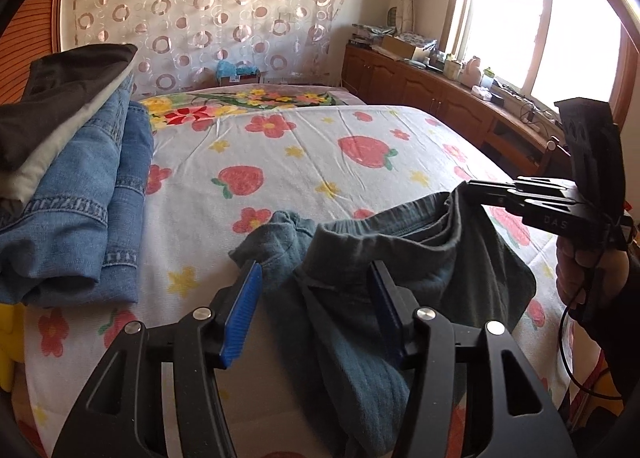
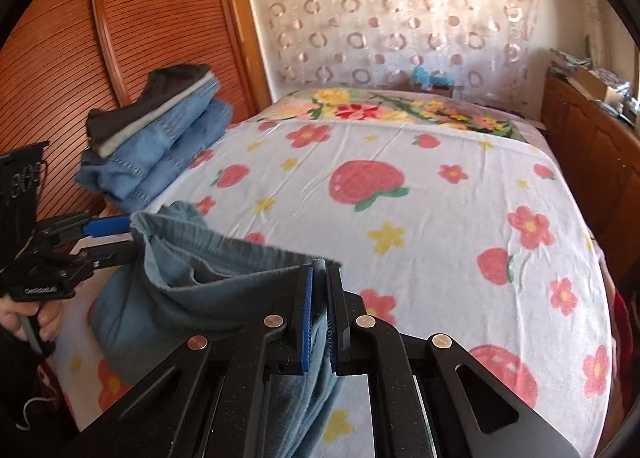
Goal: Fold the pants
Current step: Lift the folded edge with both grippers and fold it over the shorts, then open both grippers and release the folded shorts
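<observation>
Grey-blue pants [image 1: 360, 298] hang bunched over the near edge of the bed, waistband up. My left gripper [image 1: 316, 274] is open, its blue pads wide apart on either side of a fold of the waistband. My right gripper [image 2: 320, 278] is shut on the waistband's other end [image 2: 240, 262] and holds it lifted. The right gripper also shows at the right of the left wrist view [image 1: 472, 187], pinching the cloth. The left gripper shows at the left of the right wrist view [image 2: 124, 236], open around the waistband.
The bed [image 2: 400, 197] has a white sheet with strawberries and flowers. A stack of folded jeans and dark clothes [image 1: 76, 185] lies at its far left, also in the right wrist view [image 2: 160, 129]. A wooden cabinet [image 1: 440, 93] with clutter runs along the right under the window.
</observation>
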The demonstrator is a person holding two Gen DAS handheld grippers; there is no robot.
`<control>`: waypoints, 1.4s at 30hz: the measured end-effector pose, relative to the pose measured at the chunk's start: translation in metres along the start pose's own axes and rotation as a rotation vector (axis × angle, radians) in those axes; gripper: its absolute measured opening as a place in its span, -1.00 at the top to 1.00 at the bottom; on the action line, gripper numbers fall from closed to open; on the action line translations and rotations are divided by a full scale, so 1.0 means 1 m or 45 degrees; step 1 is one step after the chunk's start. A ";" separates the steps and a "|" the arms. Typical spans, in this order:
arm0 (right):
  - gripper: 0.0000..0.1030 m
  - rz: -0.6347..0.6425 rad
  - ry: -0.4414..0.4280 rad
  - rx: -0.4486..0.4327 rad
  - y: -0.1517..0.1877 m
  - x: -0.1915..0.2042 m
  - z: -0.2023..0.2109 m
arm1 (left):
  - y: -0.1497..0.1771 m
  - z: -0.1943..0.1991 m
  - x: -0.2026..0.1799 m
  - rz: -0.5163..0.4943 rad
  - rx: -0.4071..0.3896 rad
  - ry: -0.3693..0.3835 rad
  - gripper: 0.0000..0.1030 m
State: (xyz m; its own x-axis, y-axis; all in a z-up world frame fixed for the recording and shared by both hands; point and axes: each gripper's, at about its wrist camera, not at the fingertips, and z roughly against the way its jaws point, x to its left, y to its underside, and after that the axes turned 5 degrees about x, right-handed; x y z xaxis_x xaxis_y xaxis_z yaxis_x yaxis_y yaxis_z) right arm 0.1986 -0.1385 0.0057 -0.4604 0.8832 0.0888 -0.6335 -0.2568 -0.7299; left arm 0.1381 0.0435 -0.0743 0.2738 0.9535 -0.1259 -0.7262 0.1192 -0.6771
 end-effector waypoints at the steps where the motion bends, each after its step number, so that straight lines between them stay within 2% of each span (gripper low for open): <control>1: 0.88 -0.009 0.004 0.003 0.000 0.000 -0.002 | -0.002 -0.001 0.000 -0.005 -0.002 0.009 -0.08; 4: 0.88 -0.016 0.007 0.030 0.003 0.005 -0.007 | -0.009 -0.011 0.000 -0.017 0.025 0.050 0.16; 6: 0.88 -0.007 0.011 0.034 0.001 0.007 -0.006 | -0.014 -0.020 0.000 -0.032 0.054 0.054 0.44; 7: 0.88 -0.007 0.013 0.031 0.001 0.007 -0.006 | -0.016 -0.023 0.000 -0.036 0.068 0.052 0.48; 9: 0.88 -0.012 0.012 0.023 0.000 0.006 -0.003 | -0.019 -0.028 0.001 -0.039 0.079 0.051 0.76; 13: 0.88 -0.024 0.015 -0.014 0.001 0.004 0.003 | -0.025 -0.013 0.007 0.022 -0.013 0.074 0.77; 16: 0.88 -0.021 0.018 -0.022 0.004 0.005 0.004 | -0.028 -0.011 0.007 0.020 -0.024 0.052 0.77; 19: 0.88 -0.004 0.040 -0.014 0.005 0.008 0.002 | -0.027 -0.014 0.004 -0.002 0.000 0.007 0.67; 20: 0.88 -0.001 0.047 -0.013 0.006 0.009 0.002 | -0.026 -0.014 0.002 -0.010 0.002 -0.012 0.57; 23: 0.88 -0.001 0.060 -0.006 0.005 0.008 0.001 | -0.022 -0.009 0.001 -0.017 -0.017 -0.031 0.06; 25: 0.88 0.000 0.066 -0.011 0.004 0.008 0.004 | -0.020 -0.005 0.001 -0.021 -0.026 -0.016 -0.09; 26: 0.88 0.005 0.068 -0.014 0.004 0.009 0.005 | -0.018 -0.005 0.001 -0.020 -0.013 -0.020 -0.39; 27: 0.88 0.009 0.071 -0.014 0.004 0.009 0.006 | -0.016 -0.004 0.002 -0.011 -0.001 -0.038 -0.58; 28: 0.88 0.013 0.073 -0.014 0.005 0.010 0.008 | -0.013 -0.002 0.003 -0.002 -0.008 -0.048 -0.58; 35: 0.36 0.017 0.085 -0.015 0.017 0.014 0.026 | 0.010 0.007 0.000 0.008 0.011 -0.064 -0.58; 42: 0.35 0.020 0.071 -0.012 0.037 0.020 0.049 | 0.021 0.011 -0.001 0.035 0.028 -0.050 -0.58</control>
State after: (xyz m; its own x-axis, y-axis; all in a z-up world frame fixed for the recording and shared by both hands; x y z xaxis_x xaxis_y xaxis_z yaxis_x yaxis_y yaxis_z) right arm 0.1358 -0.1498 0.0131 -0.4347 0.8997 0.0400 -0.6207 -0.2671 -0.7372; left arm 0.1156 0.0483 -0.0800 0.2289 0.9665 -0.1157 -0.7469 0.0982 -0.6577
